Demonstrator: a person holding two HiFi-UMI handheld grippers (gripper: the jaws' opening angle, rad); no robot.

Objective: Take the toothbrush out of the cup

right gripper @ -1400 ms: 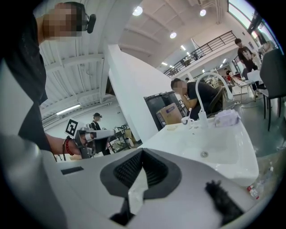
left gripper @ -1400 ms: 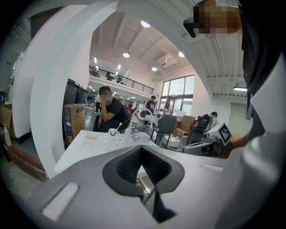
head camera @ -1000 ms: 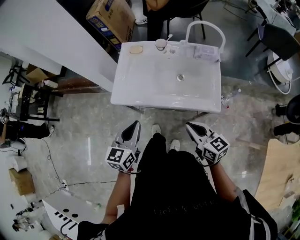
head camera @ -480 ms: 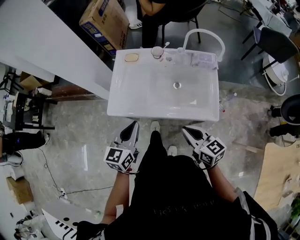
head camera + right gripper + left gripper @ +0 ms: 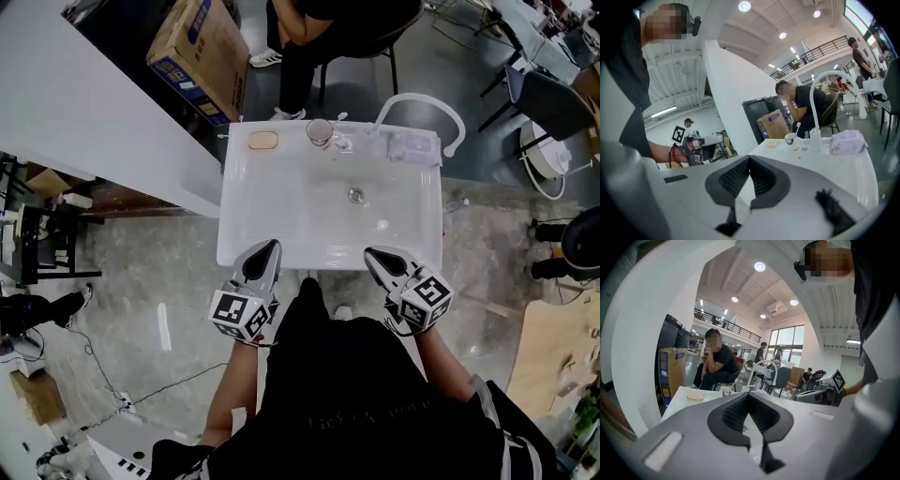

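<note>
**2 shut, empty grippers at the sink's near edge; toothbrush in the cup at the far rim**

A white sink point(image 5: 272, 220) stands on a glossy grey floor point(image 5: 141, 272), with a white partition point(image 5: 84, 103) running up to its far left corner. Along the far rim, left to right, sit a bar of soap point(image 5: 262, 141), the cup point(image 5: 320, 132) with the toothbrush point(image 5: 335, 119) standing in it and leaning right, an arched white faucet point(image 5: 427, 101) and a tissue pack point(image 5: 413, 145). Just behind the sink a person sits on a chair point(image 5: 319, 23), beside a cardboard box point(image 5: 192, 47).

The left gripper point(image 5: 269, 247) and the right gripper point(image 5: 372, 253) are held low in front of the wearer's body, side by side and pointing forward, their tips over the sink's near edge. Each gripper view shows its 2 jaws meeting at the tips with nothing held between them.

The open bowl, with its drain point(image 5: 355, 195), lies between the grippers and the cup. The cup stands between the soap and the faucet, well apart from both grippers.
</note>
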